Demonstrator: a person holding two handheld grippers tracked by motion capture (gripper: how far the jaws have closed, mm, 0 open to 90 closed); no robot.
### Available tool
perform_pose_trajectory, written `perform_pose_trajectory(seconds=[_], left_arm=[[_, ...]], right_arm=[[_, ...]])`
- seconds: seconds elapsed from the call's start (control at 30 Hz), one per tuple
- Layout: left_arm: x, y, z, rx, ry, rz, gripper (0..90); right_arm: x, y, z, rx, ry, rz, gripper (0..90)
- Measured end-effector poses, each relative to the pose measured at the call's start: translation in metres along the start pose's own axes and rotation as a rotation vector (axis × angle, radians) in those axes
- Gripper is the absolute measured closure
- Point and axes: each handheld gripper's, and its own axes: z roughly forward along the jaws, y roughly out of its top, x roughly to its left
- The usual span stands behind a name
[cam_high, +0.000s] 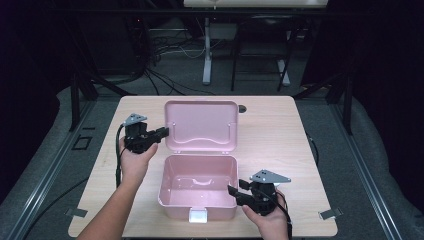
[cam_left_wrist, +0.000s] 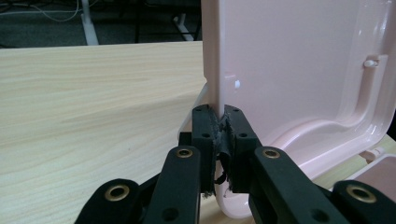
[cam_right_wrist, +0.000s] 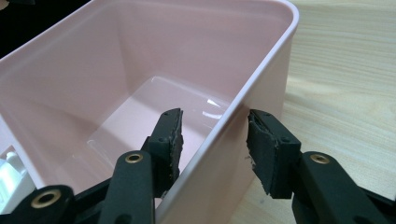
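Right gripper (cam_right_wrist: 212, 140) straddles the pink plastic box's (cam_high: 197, 192) wall, pads apart, not gripping | your left gripper (cam_left_wrist: 219, 140) pinches its raised lid (cam_left_wrist: 289, 70) edge | judged: box open; closing or filling remains.

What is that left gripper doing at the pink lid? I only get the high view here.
Observer: The left gripper is clamped shut on the lid, pinching its side edge from both faces.
Operator: And the right one?
Observer: The right gripper straddles the box wall with one jaw inside and one outside. It is open, not clamped.
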Motion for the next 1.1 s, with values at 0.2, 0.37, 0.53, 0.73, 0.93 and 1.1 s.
perform_pose_trajectory(seconds=[0.2,0.37,0.53,0.73,0.93,1.1], left_arm=[[0.003,0.001,0.006,0.021,0.001,-0.020,85.3],[0.005,0.001,0.009,0.032,0.004,-0.034,85.3],[0.006,0.002,0.012,0.045,0.005,-0.044,85.3],[0.008,0.004,0.016,0.067,0.009,-0.076,85.3],[0.008,0.007,0.019,0.098,0.016,-0.081,85.3],[0.008,0.009,0.022,0.114,0.023,-0.082,85.2]], right_arm=[[0.000,0.000,0.000,-0.003,0.002,0.002,55.2],[0.000,0.000,0.000,-0.003,0.003,0.002,55.1],[0.000,0.000,0.000,-0.004,0.001,0.001,55.1],[0.000,-0.001,0.000,-0.005,0.002,0.004,54.9],[0.000,-0.001,0.001,-0.005,0.002,0.004,54.6],[0.000,0.000,0.001,-0.006,0.003,0.004,54.3]])
